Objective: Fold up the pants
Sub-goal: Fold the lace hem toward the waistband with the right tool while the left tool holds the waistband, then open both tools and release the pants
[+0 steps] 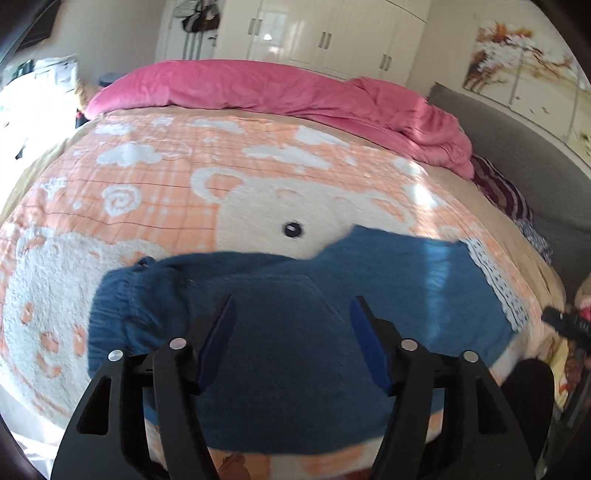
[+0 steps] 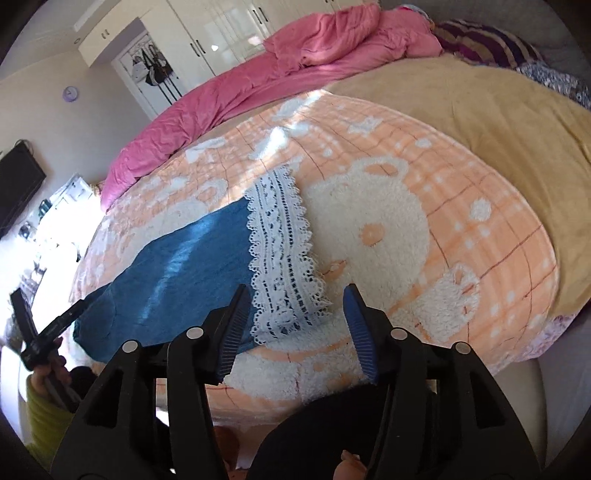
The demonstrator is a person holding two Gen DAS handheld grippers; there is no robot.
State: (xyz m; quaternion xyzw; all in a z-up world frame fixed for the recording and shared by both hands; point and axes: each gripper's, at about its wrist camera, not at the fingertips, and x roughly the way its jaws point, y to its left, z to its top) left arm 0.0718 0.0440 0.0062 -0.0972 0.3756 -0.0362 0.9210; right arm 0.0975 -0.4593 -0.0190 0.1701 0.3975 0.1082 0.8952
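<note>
The left gripper (image 1: 291,332) hangs over the blue pants (image 1: 388,280) with its 2 jaws spread and nothing pinched between them. The right gripper (image 2: 295,325) is likewise released, its jaws apart above the white lace hem (image 2: 284,251) at the pants' leg end. The pants lie flat on the peach bear blanket (image 1: 147,184) near the bed's front edge. Beyond, a pink duvet (image 1: 258,88) is bunched along the far side, with white wardrobes (image 1: 325,33) behind.

No text, label, brand, number or sign can be read in either view.
</note>
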